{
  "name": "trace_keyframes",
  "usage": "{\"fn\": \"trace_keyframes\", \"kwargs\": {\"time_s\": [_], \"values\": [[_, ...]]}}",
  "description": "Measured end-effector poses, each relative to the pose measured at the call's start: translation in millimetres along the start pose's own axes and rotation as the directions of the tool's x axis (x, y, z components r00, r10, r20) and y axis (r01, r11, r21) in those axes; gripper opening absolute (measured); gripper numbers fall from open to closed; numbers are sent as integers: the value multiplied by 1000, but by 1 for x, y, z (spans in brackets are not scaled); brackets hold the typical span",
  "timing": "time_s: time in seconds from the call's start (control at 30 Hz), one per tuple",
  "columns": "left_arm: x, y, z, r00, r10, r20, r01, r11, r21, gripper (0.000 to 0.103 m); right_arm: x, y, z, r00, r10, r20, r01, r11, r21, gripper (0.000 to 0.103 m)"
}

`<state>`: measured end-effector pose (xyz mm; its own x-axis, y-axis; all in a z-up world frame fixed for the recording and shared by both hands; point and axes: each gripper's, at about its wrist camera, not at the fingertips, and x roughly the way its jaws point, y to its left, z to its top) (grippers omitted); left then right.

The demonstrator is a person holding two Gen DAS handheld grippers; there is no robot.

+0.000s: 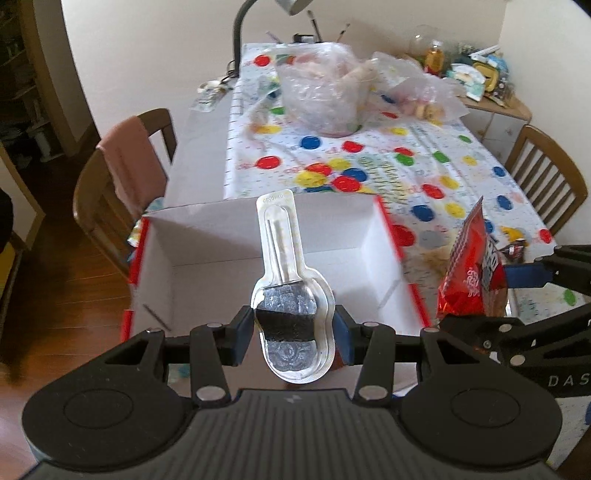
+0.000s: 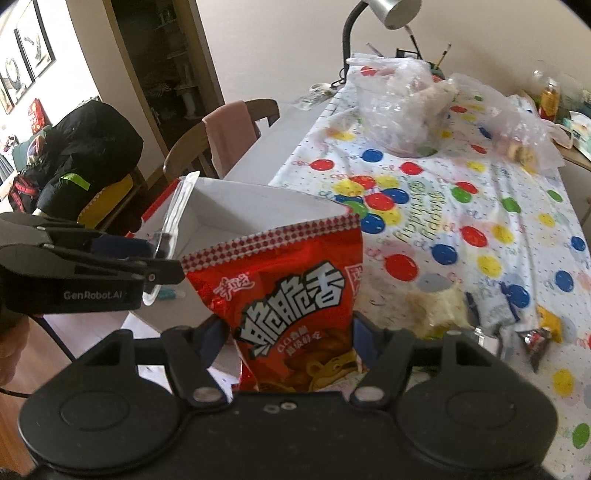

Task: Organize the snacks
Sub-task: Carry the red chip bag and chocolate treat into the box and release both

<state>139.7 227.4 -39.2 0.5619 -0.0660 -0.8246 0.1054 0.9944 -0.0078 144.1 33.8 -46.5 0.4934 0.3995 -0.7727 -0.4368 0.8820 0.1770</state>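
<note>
My left gripper (image 1: 293, 332) is shut on a clear blister-packed snack with a stick (image 1: 290, 295), held above the open white box with red sides (image 1: 207, 236). My right gripper (image 2: 290, 339) is shut on a red snack bag with white Chinese lettering (image 2: 291, 291), held upright just right of the box (image 2: 236, 206). The red bag (image 1: 469, 273) and right gripper (image 1: 524, 277) show at the right of the left wrist view. The left gripper (image 2: 162, 273) and its clear pack (image 2: 173, 221) show at the left of the right wrist view.
Table with a colourful dotted cloth (image 1: 406, 155). Clear plastic bags of food (image 1: 325, 92) stand at the far end. Small wrapped snacks (image 2: 535, 332) and a crumpled pale wrapper (image 2: 439, 306) lie at the right. Wooden chairs (image 1: 122, 177) stand at both sides; a lamp (image 2: 388, 14) at the back.
</note>
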Motion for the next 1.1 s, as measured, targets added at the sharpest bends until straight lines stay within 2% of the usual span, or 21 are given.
{"fn": "trace_keyframes", "kwargs": {"time_s": [0.5, 0.8, 1.1], "values": [[51, 73, -1, 992, 79, -101, -77, 997, 24, 45, 78, 51, 31, 997, -34, -68, 29, 997, -71, 69], [91, 75, -1, 981, 79, -177, -70, 996, 58, 45, 130, 53, 41, 988, -74, -134, 60, 993, -106, 69], [118, 74, 2, 966, 67, -252, -47, 995, 84, 45, 152, 54, 48, 979, -89, -183, 66, 990, -128, 69]]}}
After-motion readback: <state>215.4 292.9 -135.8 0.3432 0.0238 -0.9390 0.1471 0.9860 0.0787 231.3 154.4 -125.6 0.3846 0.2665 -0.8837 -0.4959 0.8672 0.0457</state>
